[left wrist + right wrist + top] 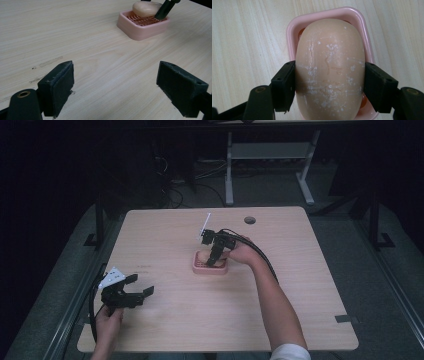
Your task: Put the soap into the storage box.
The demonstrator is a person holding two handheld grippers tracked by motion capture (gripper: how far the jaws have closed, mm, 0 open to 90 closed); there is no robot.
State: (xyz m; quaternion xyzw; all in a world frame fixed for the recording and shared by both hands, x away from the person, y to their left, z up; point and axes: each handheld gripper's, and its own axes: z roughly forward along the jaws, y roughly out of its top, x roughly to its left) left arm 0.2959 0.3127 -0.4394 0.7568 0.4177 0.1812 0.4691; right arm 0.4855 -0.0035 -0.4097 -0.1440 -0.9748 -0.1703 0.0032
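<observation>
Where the pale wooden table (300, 285) stands, a dark room is seen around it, with grey floor, a white desk frame (270, 160) behind it and cables on the floor; a round hole (250, 220) is cut near the table's far edge.

The right gripper (212, 262) is held by the right hand (243, 254) over the table's middle, pointed down into a pink soap dish (359, 22). In the right gripper view its fingers (283, 87) are pressed against both long sides of a beige bar of soap (329, 67), which is clamped between them and lies in or just above the dish; contact with the dish's ribbed floor cannot be told.

The left gripper (142, 287) is held by the left hand (107, 320) near the table's front left corner, well apart from the dish. Its fingers (58, 87) are spread wide, with bare table between them and nothing touched; the dish and soap are seen far ahead of them.

One table, one dish, one bar of soap, two grippers and two hands are counted.
</observation>
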